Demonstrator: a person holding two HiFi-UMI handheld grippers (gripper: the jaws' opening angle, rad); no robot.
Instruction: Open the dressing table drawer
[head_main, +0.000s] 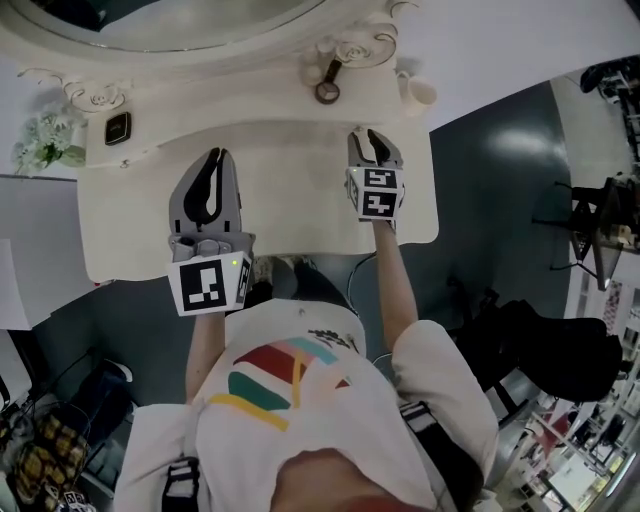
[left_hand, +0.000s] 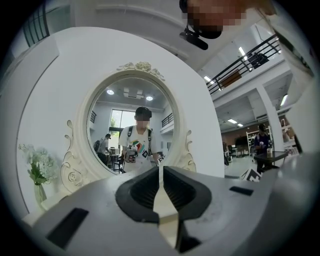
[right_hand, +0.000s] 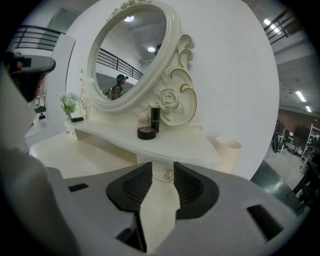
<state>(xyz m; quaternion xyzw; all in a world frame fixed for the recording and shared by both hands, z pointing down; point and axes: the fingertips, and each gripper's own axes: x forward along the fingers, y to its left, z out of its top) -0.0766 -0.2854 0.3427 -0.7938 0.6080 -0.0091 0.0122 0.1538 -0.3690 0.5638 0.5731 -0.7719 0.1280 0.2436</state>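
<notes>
Knob between our right jaws, not yet pinched

The small cream drawer front (right_hand: 156, 170) and its ornate metal knob (right_hand: 169, 176) lie dead ahead of our right gripper (head_main: 369, 136) — jaws slightly spread around the knob. Our left gripper (head_main: 216, 158), pressed together and empty, hangs farther back over the cream dressing table (head_main: 300, 185).

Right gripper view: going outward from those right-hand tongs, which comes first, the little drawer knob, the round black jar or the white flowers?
1. The drawer knob: right between the tips of the right tongs, whose jaws stand apart.
2. The round black jar: ahead and slightly left, on the shelf.
3. The white flowers: far off at the shelf's left end.
</notes>
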